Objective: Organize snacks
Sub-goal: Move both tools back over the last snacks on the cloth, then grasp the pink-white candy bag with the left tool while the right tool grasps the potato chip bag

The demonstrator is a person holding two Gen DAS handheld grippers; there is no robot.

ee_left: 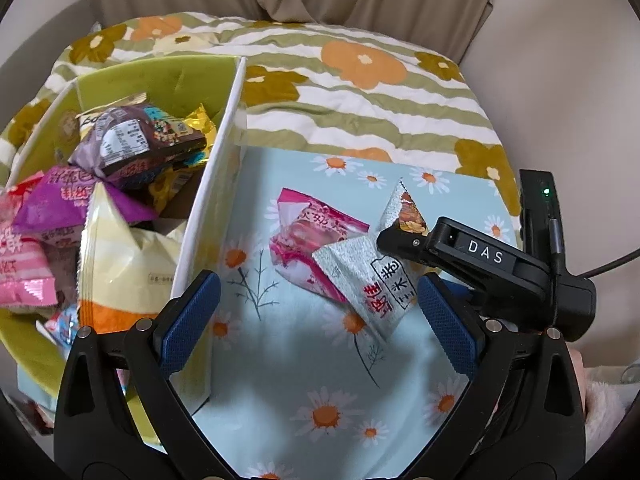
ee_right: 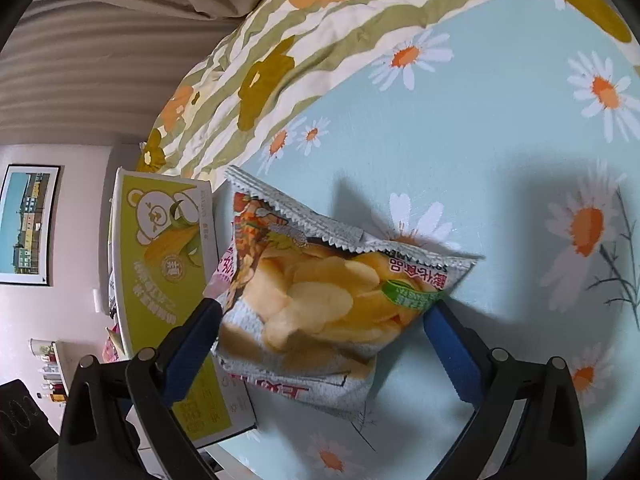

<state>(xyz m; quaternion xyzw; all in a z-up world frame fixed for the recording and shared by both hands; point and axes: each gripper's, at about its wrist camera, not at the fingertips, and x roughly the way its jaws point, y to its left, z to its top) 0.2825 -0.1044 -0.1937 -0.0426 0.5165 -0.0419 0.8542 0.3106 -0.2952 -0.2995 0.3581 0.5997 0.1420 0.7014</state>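
Observation:
A silver chip packet with potato chips printed on it sits between my right gripper's blue pads; the jaws are wide and touch its two sides. The same packet shows in the left wrist view beside a pink snack packet on the daisy cloth, with the right gripper at it. My left gripper is open and empty, hovering above the cloth by the green box, which holds several snack packets.
The green and white box with a bear print stands left of the packet. A light blue daisy cloth lies over a striped flowered blanket. Curtains hang behind; a framed picture hangs on the wall.

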